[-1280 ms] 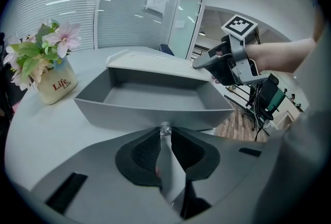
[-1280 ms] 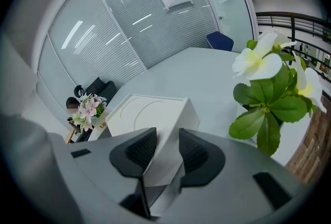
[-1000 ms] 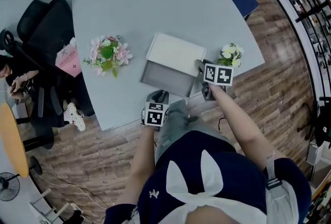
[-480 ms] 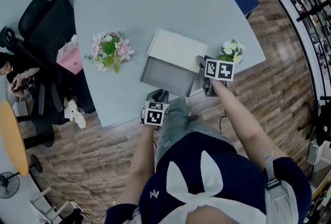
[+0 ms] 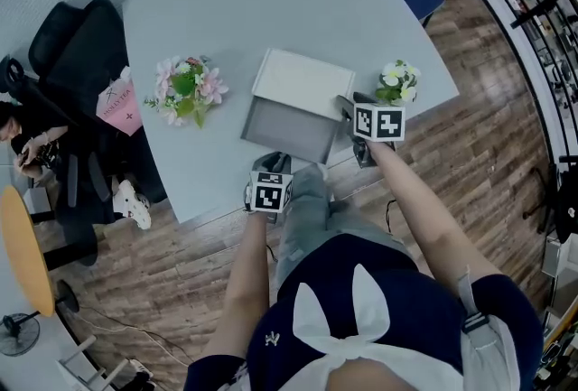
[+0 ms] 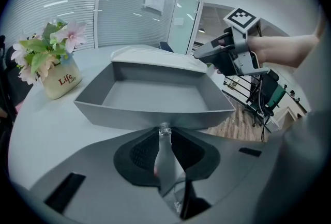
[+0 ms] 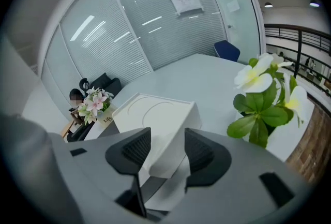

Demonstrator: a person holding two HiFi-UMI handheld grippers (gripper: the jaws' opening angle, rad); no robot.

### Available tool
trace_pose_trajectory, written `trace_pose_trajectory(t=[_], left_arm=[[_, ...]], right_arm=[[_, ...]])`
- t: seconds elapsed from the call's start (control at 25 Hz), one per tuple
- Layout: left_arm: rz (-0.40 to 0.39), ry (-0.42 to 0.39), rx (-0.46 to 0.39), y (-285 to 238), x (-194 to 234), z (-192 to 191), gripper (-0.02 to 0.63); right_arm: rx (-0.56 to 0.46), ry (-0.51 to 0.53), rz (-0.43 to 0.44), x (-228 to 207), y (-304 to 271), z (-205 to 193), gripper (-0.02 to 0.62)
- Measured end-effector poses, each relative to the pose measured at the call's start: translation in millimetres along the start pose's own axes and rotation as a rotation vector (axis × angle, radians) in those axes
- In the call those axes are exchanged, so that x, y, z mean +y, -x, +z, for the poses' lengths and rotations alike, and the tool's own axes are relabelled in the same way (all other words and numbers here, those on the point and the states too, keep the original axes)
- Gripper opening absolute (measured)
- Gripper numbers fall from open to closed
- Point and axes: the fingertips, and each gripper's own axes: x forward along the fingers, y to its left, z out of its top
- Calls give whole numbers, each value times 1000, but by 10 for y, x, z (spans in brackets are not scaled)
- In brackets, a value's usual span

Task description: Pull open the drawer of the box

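A white box [image 5: 305, 80] stands on the pale table, its grey drawer [image 5: 287, 129] pulled out toward the near edge. My left gripper [image 5: 275, 167] is at the drawer's front. In the left gripper view the gripper [image 6: 164, 132] is shut on the thin silvery pull tab [image 6: 164, 141] on the drawer front [image 6: 150, 118]. My right gripper [image 5: 348, 112] is at the box's right near corner. Its jaws are opening, and in the right gripper view the gripper [image 7: 165, 140] straddles the box corner [image 7: 160, 130], the pads apart from it.
A pot of pink flowers [image 5: 185, 89] stands left of the box. A small white-flowered plant [image 5: 397, 82] sits just right of the right gripper. A black chair [image 5: 77, 46] and a pink bag [image 5: 120, 105] are beyond the table's left edge. Wooden floor lies below the near edge.
The drawer stays pulled out as before and the left gripper holds its place. The right gripper has shifted slightly up along the box's corner.
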Motion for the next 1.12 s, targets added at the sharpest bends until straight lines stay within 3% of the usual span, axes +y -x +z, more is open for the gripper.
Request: trace_pose_trajectory(t=[0.24, 0.48, 0.68, 0.88, 1.12], left_arm=[[33, 44, -44, 142, 33, 49, 99], [104, 116, -193, 576, -14, 348, 98], [144, 87, -342, 984, -231, 739, 40], [137, 56, -434, 1256, -395, 1018, 25], [93, -7, -425, 1375, -461, 1206, 25]], right_arm=[[-50, 35, 9, 106, 366, -163, 207], [-153, 112, 58, 440, 799, -220, 117], [-207, 215, 35, 697, 1103, -242, 6], [-232, 275, 25, 926, 1258, -264, 5], [-236, 239, 20, 1062, 1361, -256, 3]])
